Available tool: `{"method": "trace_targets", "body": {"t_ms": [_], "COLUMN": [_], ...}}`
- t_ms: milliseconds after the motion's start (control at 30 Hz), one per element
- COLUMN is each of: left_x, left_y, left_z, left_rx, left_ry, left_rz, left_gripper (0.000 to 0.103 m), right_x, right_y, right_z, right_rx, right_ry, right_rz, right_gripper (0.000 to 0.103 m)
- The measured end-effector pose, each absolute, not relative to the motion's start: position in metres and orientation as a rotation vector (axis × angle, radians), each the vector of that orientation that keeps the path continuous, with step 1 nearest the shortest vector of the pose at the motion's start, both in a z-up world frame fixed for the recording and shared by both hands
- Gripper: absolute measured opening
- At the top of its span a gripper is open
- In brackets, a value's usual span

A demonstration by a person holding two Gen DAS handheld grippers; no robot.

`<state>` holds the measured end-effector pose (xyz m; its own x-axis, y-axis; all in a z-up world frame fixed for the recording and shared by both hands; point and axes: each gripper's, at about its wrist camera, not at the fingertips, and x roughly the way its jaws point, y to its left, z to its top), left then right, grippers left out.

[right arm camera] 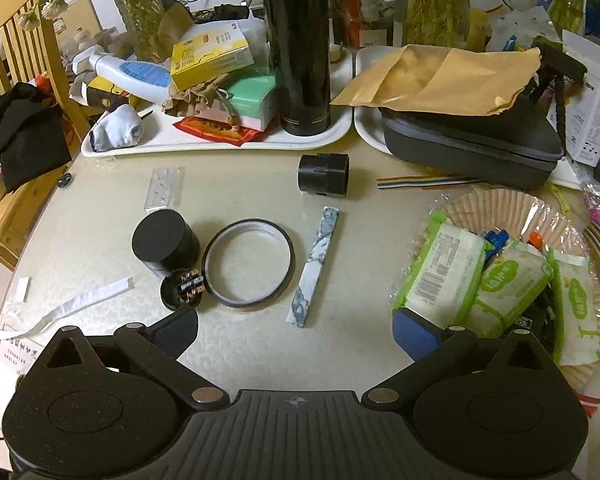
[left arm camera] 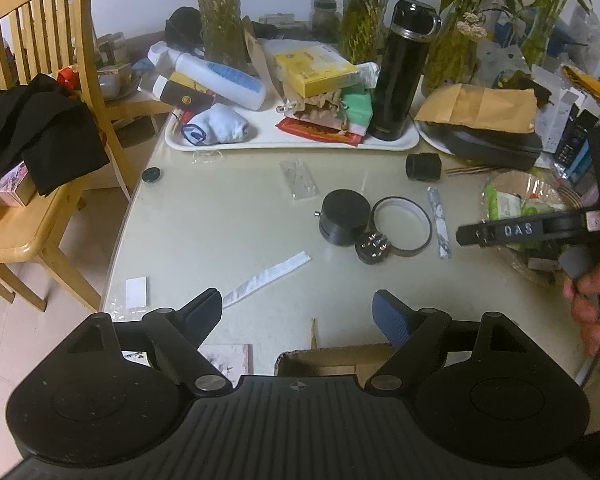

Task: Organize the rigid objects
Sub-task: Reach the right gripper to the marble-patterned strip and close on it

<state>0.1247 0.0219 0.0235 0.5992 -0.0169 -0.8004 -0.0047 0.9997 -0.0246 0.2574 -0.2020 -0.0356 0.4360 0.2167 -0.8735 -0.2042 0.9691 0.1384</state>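
Both grippers — left (left arm camera: 298, 308) and right (right arm camera: 296, 330) — hover with fingers spread and empty over the tabletop (right arm camera: 240, 192); marble bar (right arm camera: 314, 266) lies beside the tape ring (right arm camera: 248, 264) — straddle its narrow width, close squarely.

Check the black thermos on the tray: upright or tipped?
Upright. The black thermos stands on its base on the white tray, lid at the top.

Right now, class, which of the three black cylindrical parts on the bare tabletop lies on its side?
The black sleeve nearest the trays lies on its side. The capped cylinder stands upright, and the small round part beside the ring faces pins up.
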Motion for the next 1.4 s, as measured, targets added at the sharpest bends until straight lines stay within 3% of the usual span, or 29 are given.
{"method": "trace_targets", "body": {"t_ms": [500, 700, 1133, 1400], "left_x": [0.126, 0.127, 0.129, 0.131], "left_y": [0.041, 0.044, 0.040, 0.039], "left_z": [0.029, 0.030, 0.029, 0.028], "left_rx": [-0.123, -0.148, -0.125, -0.119], "left_ry": [0.972, 0.978, 0.992, 1.004], "left_rz": [-0.035, -0.035, -0.048, -0.046], "left_gripper": [0.083, 0.083, 0.083, 0.083], "right_x": [0.287, 0.300, 0.325, 0.329], "right_y": [-0.198, -0.197, -0.203, -0.201], "right_z": [-0.053, -0.061, -0.096, -0.107], "right_rx": [0.007, -0.003, 0.051, 0.041], "right_ry": [1.091, 1.078, 1.135, 1.146], "right_rz": [0.254, 0.255, 0.204, 0.197], "right_gripper": [0.100, 0.089, 0.039, 0.031]}}
